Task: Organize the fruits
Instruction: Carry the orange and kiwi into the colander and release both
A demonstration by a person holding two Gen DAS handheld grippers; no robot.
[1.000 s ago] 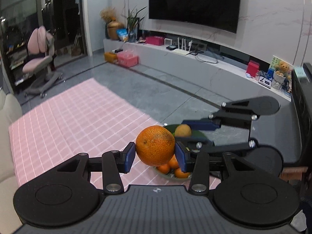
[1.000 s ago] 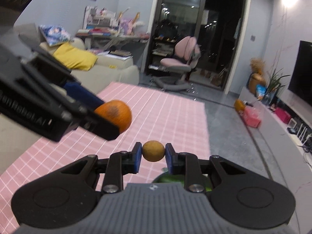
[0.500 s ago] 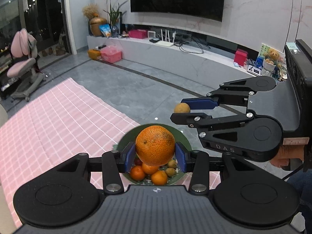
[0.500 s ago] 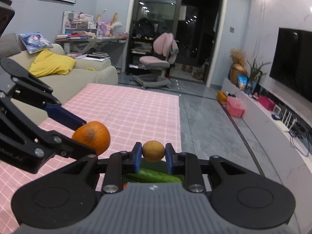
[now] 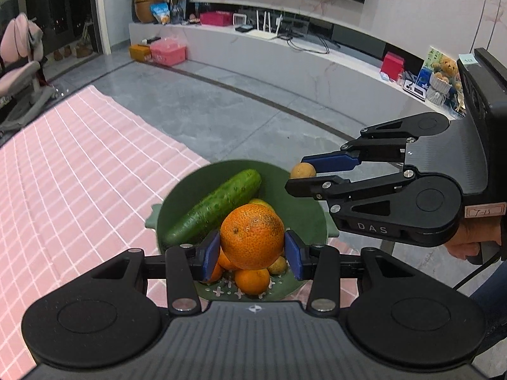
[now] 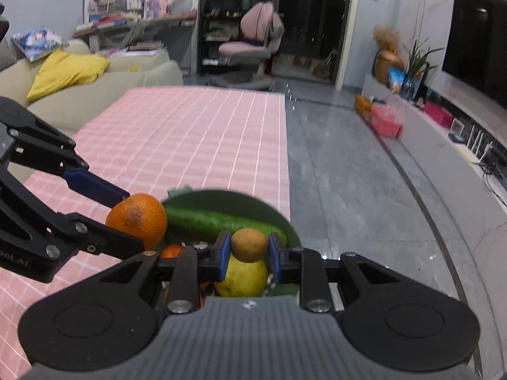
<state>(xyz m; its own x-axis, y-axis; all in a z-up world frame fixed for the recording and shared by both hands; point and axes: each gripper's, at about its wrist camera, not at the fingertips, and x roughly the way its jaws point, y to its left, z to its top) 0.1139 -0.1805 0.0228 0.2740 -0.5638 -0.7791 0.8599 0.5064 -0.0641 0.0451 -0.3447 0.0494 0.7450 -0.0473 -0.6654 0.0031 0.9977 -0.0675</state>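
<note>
My left gripper is shut on a large orange and holds it above a green bowl. The bowl holds a cucumber, small oranges and small brown fruits. My right gripper is shut on a small brown fruit over the bowl's right side; it also shows in the left wrist view. A yellow-green fruit lies below it in the bowl. The left gripper's orange shows at the left in the right wrist view.
The bowl stands at the corner of a table with a pink checked cloth. Grey floor lies beyond. A long TV shelf runs along the far wall. A sofa and a pink chair stand behind the table.
Both grippers have tilted and come down toward the bowl with their fruits. The cucumber and more of the bowl's inside have come into view.
</note>
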